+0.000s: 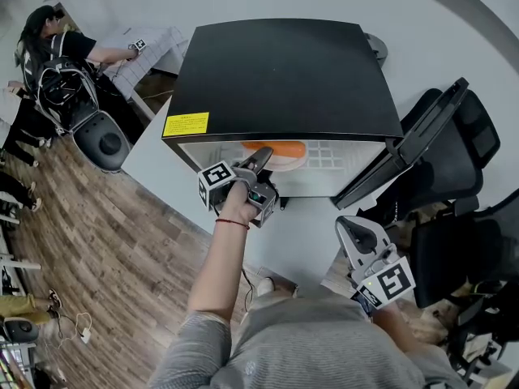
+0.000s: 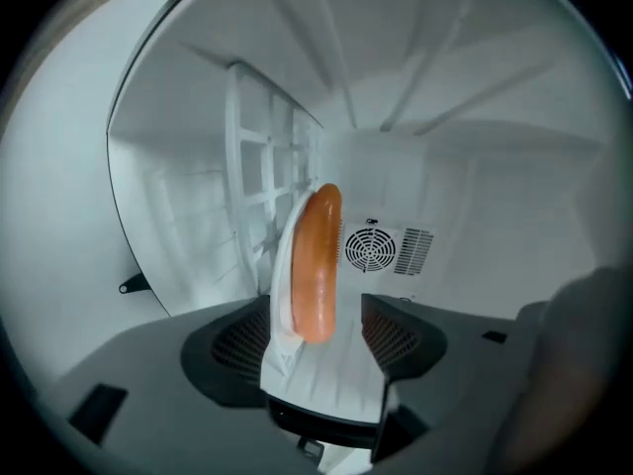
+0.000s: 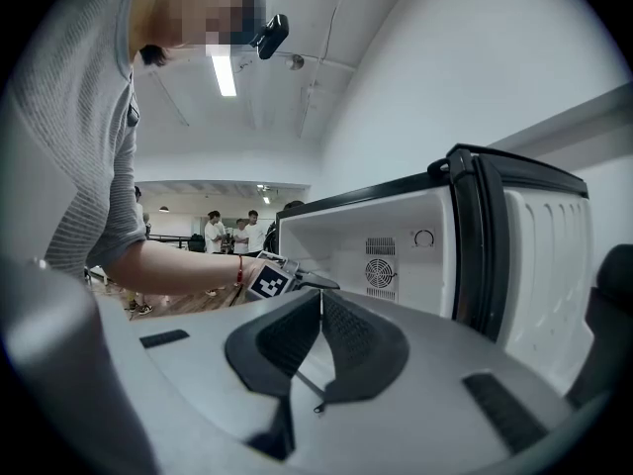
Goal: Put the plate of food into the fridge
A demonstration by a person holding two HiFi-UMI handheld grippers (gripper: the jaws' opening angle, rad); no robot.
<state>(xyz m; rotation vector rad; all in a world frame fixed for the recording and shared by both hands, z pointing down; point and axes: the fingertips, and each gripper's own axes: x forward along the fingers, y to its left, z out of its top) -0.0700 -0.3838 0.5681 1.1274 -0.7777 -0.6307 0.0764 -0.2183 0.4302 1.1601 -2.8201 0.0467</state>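
A black mini fridge (image 1: 276, 71) stands on a white table (image 1: 162, 160) with its door (image 1: 405, 148) swung open to the right. My left gripper (image 1: 261, 159) reaches into its white inside. A white plate (image 2: 282, 295) with orange food (image 2: 316, 260) lies edge-on between the left gripper's (image 2: 321, 330) jaws, which stand wide, so I take it as open. In the head view the food (image 1: 280, 148) shows just inside the fridge mouth. My right gripper (image 1: 350, 224) hangs low at the right, shut and empty, its jaws meeting in the right gripper view (image 3: 321, 310).
A round fan grille (image 2: 369, 249) sits on the fridge's back wall and a wire rack (image 2: 262, 176) stands at the left. Black office chairs (image 1: 458, 144) crowd the space right of the door. People (image 1: 49, 47) and a bag stand on the wooden floor at far left.
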